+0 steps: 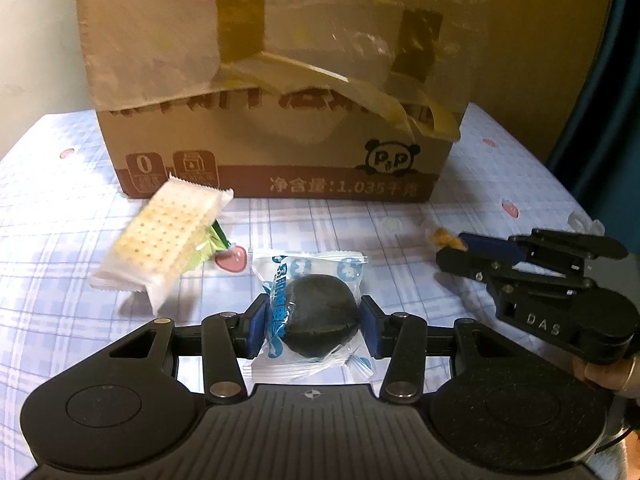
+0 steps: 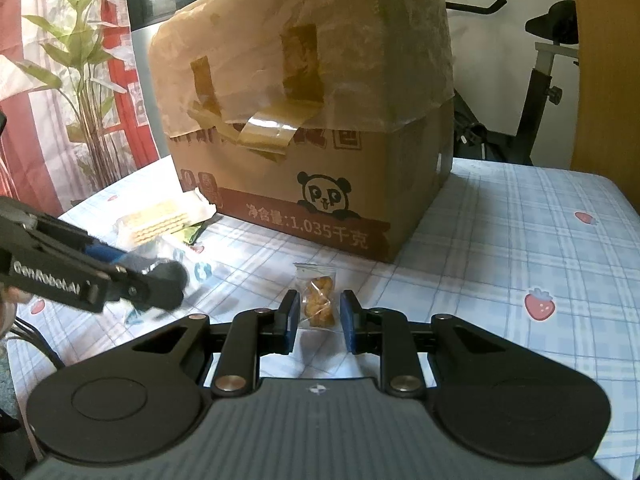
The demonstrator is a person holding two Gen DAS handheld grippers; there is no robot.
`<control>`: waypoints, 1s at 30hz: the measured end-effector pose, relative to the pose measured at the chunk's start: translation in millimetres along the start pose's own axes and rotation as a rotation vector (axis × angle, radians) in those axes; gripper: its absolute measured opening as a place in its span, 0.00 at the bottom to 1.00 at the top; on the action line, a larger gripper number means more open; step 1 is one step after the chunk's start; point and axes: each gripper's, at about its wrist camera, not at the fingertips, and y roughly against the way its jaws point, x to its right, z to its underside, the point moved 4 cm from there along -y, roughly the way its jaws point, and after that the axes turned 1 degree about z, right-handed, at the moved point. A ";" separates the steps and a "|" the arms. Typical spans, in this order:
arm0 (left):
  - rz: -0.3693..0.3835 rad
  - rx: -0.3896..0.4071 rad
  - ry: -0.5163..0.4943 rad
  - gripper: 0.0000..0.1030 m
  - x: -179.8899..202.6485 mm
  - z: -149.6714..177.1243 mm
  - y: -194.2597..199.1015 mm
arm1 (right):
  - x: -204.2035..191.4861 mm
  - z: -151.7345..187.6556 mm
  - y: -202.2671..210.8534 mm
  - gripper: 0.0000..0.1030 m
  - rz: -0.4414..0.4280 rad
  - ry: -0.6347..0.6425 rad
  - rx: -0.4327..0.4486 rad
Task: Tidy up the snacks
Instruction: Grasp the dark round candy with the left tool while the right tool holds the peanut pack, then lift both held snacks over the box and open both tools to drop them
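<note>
Grasping now: our left gripper [image 1: 314, 330] brackets the dark snack [image 1: 320, 314], right gripper [image 2: 319, 320] the nugget bag [image 2: 318, 300], both open; next we close.

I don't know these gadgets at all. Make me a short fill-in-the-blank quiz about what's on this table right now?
1. The left gripper has its blue pads on either side of a wrapped, round, ____ snack.
2. The right gripper frames a small clear bag of ____ pieces.
3. The cardboard box shows a cartoon ____ on its front.
4. The tablecloth is checked and dotted with ____.

Missing words: black; golden-brown; panda; strawberries
</note>
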 end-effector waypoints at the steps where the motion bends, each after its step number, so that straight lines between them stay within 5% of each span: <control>1: 0.000 0.009 0.003 0.48 -2.3 -1.1 2.5 | 0.0 -0.1 -0.1 0.23 0.003 0.001 0.001; 12: 0.000 0.159 0.001 0.48 -38.4 -22.4 52.8 | -43.3 -26.3 30.3 0.23 -0.055 0.113 0.048; 22: 0.026 0.402 -0.004 0.48 -76.2 -106.7 126.3 | -63.6 -155.9 70.3 0.23 -0.084 0.111 0.303; 30: 0.079 0.483 0.009 0.48 -84.9 -189.2 136.9 | -50.1 -233.9 13.6 0.23 0.042 0.024 0.216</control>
